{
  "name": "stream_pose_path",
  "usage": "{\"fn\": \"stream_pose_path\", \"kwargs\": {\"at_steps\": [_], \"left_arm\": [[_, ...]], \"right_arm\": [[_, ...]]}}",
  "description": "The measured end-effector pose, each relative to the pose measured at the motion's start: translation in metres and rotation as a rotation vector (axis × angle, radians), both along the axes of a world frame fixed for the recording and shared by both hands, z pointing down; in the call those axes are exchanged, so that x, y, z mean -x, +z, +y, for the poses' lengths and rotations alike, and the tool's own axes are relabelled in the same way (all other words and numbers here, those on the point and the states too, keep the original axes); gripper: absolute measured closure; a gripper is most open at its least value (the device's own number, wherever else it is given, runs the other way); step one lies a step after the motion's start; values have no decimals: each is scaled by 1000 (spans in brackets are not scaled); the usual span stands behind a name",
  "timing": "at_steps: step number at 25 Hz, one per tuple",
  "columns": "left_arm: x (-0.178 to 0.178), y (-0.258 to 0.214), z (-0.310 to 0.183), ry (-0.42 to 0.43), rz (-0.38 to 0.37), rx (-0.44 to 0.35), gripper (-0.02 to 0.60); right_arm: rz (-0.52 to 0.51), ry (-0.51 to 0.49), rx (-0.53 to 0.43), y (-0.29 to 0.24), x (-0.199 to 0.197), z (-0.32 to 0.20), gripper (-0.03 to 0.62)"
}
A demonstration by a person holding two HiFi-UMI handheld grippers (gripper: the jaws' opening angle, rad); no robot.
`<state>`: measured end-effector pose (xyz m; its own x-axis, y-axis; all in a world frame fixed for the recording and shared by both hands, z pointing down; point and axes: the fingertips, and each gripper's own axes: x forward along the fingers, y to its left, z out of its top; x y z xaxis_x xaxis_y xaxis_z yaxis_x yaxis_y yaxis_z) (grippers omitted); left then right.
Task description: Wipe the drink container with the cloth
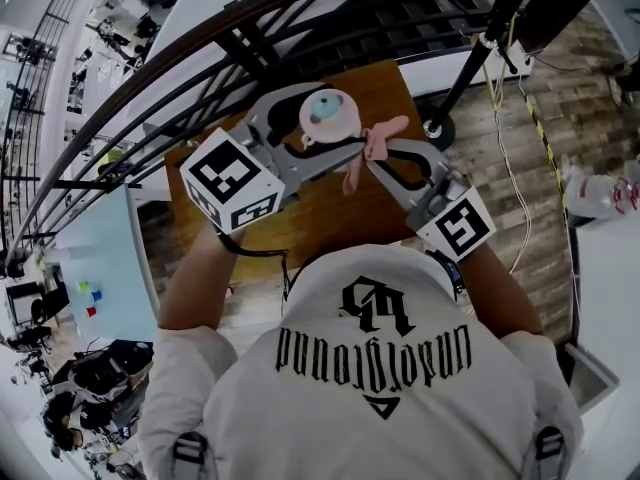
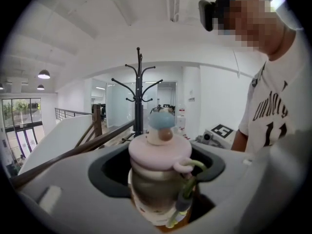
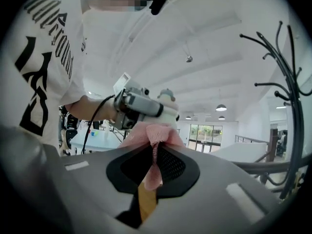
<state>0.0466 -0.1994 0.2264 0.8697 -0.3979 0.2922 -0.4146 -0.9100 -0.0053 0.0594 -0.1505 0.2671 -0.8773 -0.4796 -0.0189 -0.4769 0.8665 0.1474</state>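
The drink container (image 1: 325,116) is a small bottle with a pink lid and a blue knob. It is lifted above the brown table (image 1: 300,213), upright between the jaws of my left gripper (image 1: 318,133). In the left gripper view the bottle (image 2: 158,179) fills the gap of the left gripper (image 2: 158,194), and a green strap hangs at its right side. My right gripper (image 1: 385,146) is shut on a pink cloth (image 1: 372,146), which lies against the bottle's right side. In the right gripper view the cloth (image 3: 153,140) is pinched in the right gripper (image 3: 153,145) and hangs down.
A dark curved railing (image 1: 200,58) runs just beyond the table. A black coat rack (image 2: 139,91) stands behind the bottle, and the coat rack (image 3: 287,82) also shows at the right. A pale blue table (image 1: 100,258) with small blocks stands to the left.
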Motion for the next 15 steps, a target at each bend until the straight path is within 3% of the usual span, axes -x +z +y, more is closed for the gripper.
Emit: {"fn": "stream_pose_path", "kwargs": {"at_steps": [6, 15], "left_arm": [[1, -4, -11, -51, 25, -1, 196], [2, -7, -19, -99, 27, -17, 196]], "right_arm": [[6, 12, -4, -9, 7, 3, 569], [144, -30, 62, 52, 24, 13, 569]]}}
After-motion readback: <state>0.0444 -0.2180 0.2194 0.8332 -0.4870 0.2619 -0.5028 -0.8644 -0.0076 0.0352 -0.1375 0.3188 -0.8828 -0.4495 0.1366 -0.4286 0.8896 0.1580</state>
